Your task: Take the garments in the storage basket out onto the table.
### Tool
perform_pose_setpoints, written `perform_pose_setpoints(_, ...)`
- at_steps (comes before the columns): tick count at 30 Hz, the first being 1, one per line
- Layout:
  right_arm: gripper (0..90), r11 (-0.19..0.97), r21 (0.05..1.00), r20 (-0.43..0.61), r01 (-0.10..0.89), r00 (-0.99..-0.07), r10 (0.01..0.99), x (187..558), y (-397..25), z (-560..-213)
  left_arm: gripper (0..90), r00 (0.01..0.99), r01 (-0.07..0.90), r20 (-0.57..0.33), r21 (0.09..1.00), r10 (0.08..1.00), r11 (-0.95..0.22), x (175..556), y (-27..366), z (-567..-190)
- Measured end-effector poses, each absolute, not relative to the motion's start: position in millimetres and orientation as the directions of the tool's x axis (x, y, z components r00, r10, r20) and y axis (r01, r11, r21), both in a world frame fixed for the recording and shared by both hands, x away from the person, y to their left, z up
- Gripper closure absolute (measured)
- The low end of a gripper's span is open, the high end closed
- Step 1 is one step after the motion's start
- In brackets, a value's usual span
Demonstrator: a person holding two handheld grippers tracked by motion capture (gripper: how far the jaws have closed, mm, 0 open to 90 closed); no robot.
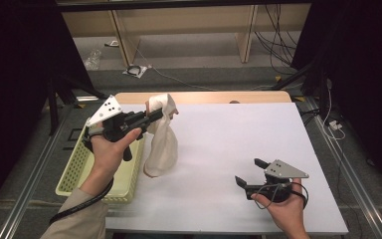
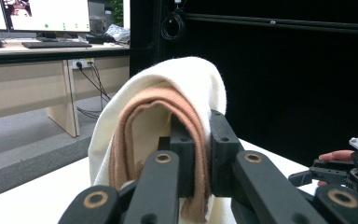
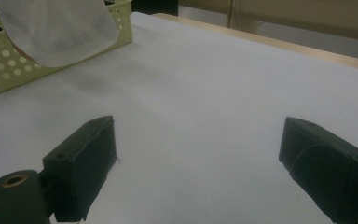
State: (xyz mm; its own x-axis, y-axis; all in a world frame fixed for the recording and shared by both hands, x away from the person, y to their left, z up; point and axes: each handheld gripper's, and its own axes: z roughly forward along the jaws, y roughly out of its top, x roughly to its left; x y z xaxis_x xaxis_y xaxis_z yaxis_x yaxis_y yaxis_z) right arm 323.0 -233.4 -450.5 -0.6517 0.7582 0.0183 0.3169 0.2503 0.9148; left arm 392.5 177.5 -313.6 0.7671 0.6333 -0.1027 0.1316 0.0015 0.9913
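A cream sock (image 1: 161,137) with a tan ribbed cuff hangs from my left gripper (image 1: 155,115), held up over the left side of the white table (image 1: 238,149). In the left gripper view the jaws are shut on the sock's cuff (image 2: 193,140), which drapes over them. The sock's toe end dangles next to the yellow basket (image 1: 79,169). My right gripper (image 1: 248,172) rests low near the table's front right, open, with nothing between its fingers. In the right gripper view the sock (image 3: 56,28) hangs in front of the basket (image 3: 4,60).
The perforated yellow basket sits at the table's left edge. Beyond the far edge are desk legs and cables on the floor. Dark curtains flank both sides.
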Motion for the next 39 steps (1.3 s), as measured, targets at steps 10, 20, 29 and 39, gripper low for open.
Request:
perform_pose_setpoints(10,11.9,0.248,0.916,0.02,0.316,-0.652,0.758,323,-233,-451,82.5,0.774,0.136,-0.104,0.991,0.624,-0.004,392,172,-316)
perform_pose_setpoints(20,11.9,0.25,0.916,0.018,0.315,-0.653,0.757,323,-233,-451,82.5,0.782,0.142,-0.102,0.99,0.614,-0.016,392,166,-318)
perform_pose_setpoints(29,11.9,0.252,0.914,0.018,0.318,-0.651,0.759,323,-234,-450,82.5,0.786,0.149,-0.105,0.989,0.609,-0.021,392,162,-321)
perform_pose_setpoints(39,11.9,0.252,0.914,0.018,0.319,-0.651,0.759,323,-234,-450,82.5,0.79,0.157,-0.103,0.987,0.604,-0.037,393,157,-326)
